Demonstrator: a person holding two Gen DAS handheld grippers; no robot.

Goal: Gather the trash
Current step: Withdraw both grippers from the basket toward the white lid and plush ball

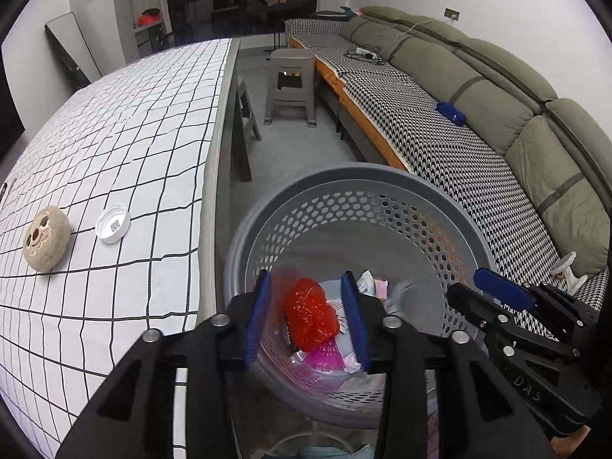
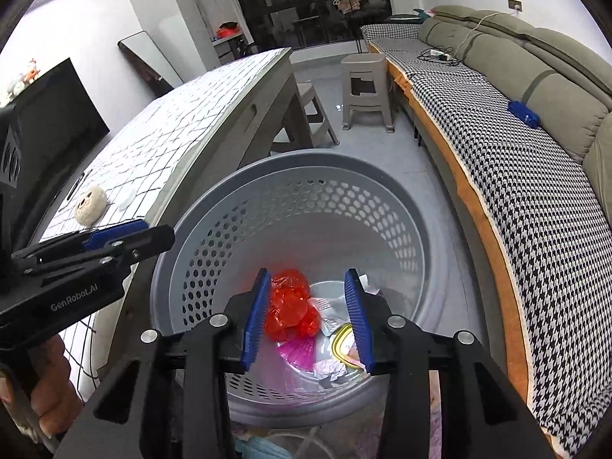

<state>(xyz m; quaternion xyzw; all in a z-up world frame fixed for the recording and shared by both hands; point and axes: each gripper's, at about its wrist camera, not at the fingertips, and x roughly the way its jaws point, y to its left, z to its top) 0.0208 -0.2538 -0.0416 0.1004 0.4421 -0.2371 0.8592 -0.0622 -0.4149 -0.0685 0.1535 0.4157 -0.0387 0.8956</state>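
Both grippers, left (image 1: pixel 306 317) and right (image 2: pixel 308 321), part-open and empty above grey basket (image 2: pixel 214 206); red bag (image 1: pixel 310 317) dropping inside at 6 o'clock—risk: snagging rim, spilling onto floor.

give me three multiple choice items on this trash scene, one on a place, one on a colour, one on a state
1. Where is the white round plastic cap?
A. on the grid-patterned tabletop, beside the beige round plush toy
B. on the sofa
C. inside the basket

2. What colour is the crumpled plastic bag in the grey perforated plastic basket?
A. green
B. red
C. black

3. How do the left gripper and right gripper stand?
A. both open over the basket, holding nothing
B. both clamped on the cap
C. both resting on the sofa

Answers: 1 A, the cap lies on the tabletop next to the toy. 2 B, the bag is bright red. 3 A, the blue pads stand apart with only the basket's contents seen beyond them.
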